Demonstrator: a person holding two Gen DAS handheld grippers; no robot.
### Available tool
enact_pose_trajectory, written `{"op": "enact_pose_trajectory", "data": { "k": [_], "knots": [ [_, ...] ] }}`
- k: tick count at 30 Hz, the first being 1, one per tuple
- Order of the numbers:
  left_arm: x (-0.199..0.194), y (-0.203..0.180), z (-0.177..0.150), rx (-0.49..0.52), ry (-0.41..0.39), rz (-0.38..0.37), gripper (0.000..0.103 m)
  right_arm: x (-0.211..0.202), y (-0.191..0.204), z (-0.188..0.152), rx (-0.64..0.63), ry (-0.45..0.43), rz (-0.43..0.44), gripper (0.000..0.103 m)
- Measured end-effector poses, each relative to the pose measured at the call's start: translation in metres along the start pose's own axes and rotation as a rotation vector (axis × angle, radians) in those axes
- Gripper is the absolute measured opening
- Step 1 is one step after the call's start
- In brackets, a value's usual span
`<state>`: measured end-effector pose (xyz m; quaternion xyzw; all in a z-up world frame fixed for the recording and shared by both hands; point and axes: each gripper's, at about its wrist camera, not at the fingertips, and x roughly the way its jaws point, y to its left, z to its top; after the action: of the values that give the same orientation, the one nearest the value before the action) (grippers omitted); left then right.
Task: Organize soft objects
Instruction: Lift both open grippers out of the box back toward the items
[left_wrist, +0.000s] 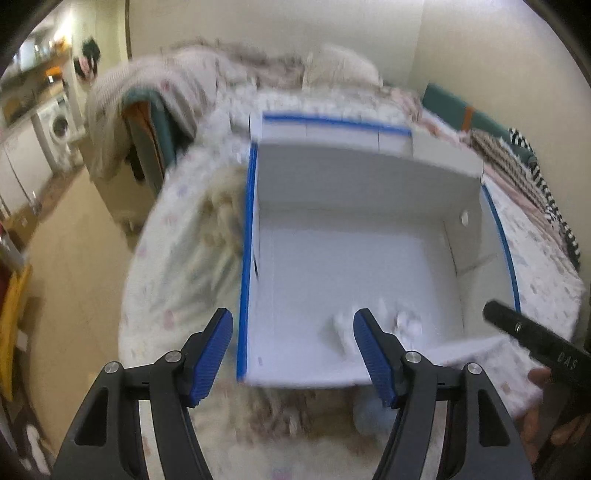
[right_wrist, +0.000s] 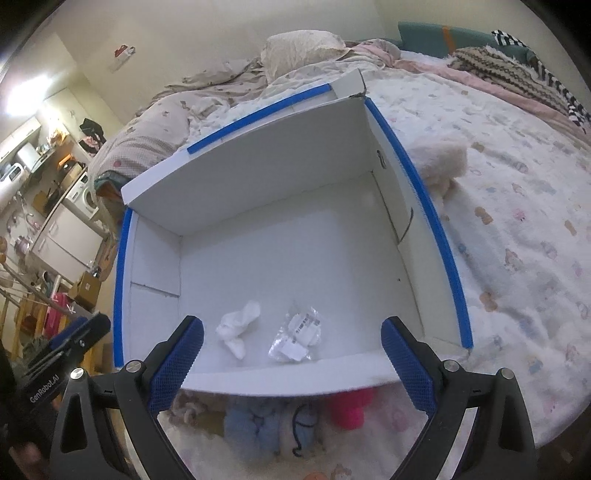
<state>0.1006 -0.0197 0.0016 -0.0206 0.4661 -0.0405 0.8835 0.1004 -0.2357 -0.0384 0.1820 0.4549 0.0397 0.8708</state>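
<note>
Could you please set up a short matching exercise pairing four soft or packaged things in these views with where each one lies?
Things:
1. white rolled socks
2. clear plastic packet
3. pink plush toy
4. cream fluffy toy

Places:
A. on the bed, outside the box's right wall
B. on the box floor, on the left
C. on the bed, in front of the box's near wall
D. on the box floor, to the right of the socks

Pairs: 1-B, 2-D, 3-C, 4-A
</note>
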Motion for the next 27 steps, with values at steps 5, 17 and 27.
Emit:
{"op": "enact_pose_trajectory", "data": {
  "k": [5,17,27],
  "knots": [
    [-0.009,0.011,-0.01,-0.015,-0.002,0.015,0.065,-0.013,-0.002,-0.012,0.012,-0.012,0.007,0.103],
    [-0.021,0.046,-0.04,-0.021,-0.03,0.102,0.065,-0.03,-0.018,-0.044,0.035,0.009,-0.039,0.103],
    [-0.001,0.072,-0.049,-0.085,0.053,0.098,0.065,0.0,-0.028,-0.059,0.106,0.168,0.055,0.096]
  ]
}}
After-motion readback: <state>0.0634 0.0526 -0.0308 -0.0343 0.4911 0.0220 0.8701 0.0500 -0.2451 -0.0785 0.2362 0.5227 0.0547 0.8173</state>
